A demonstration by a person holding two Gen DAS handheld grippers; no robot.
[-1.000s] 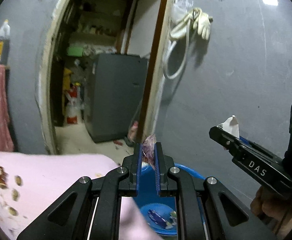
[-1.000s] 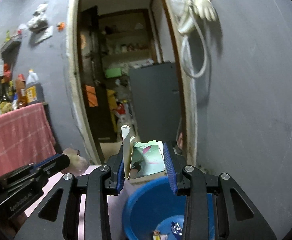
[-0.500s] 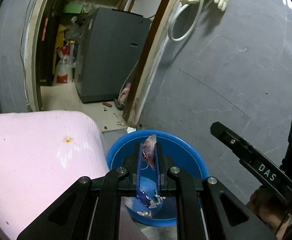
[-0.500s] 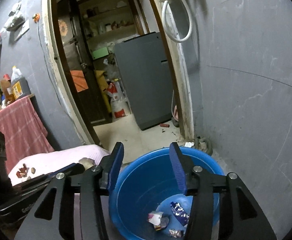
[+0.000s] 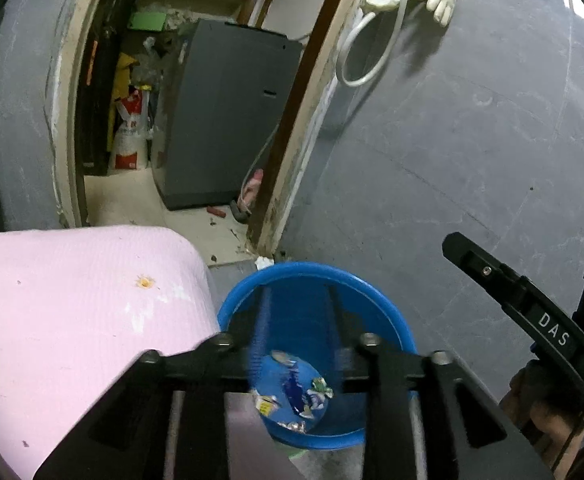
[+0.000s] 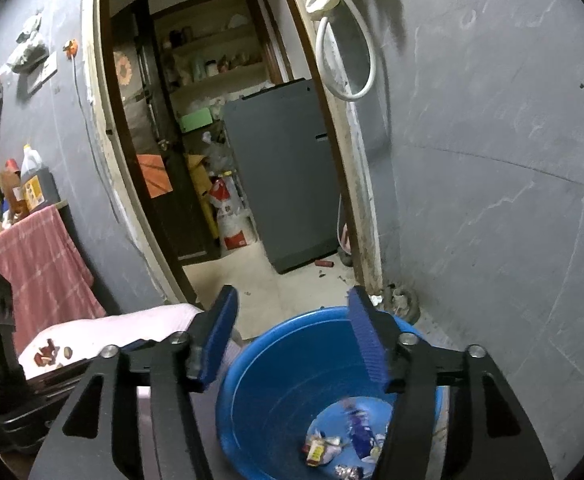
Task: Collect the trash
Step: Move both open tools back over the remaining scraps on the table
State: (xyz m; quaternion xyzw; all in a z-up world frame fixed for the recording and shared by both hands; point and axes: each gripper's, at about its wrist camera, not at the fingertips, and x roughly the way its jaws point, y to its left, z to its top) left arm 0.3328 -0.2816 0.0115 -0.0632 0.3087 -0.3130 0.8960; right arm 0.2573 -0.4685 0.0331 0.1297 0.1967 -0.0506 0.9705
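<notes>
While both grippers are hanging over the blue basin [image 5: 372, 292], the left gripper [image 5: 298, 320] is showing its fingers [image 5: 261, 320] spread apart and blurred, with nothing between them, and the wrappers [image 5: 292, 394] are lying below that gap on the basin's bottom, apart from either finger. Seen from the right wrist, the right gripper [image 6: 292, 336] is likewise holding its blue-padded fingers [image 6: 366, 340] wide apart and gripping nothing; the same trash [image 6: 344, 444] is sitting in the basin [image 6: 276, 380] beneath and slightly toward the right finger, well clear of the pads. Beside the basin's left rim, the pink-covered counter [image 5: 72, 312] is ending at a rounded corner, and a small orange crumb [image 5: 144, 281] is resting near that corner. More scraps [image 6: 52, 354] are lying farther along the pink surface [image 6: 104, 332], near its left edge in the right wrist view.
</notes>
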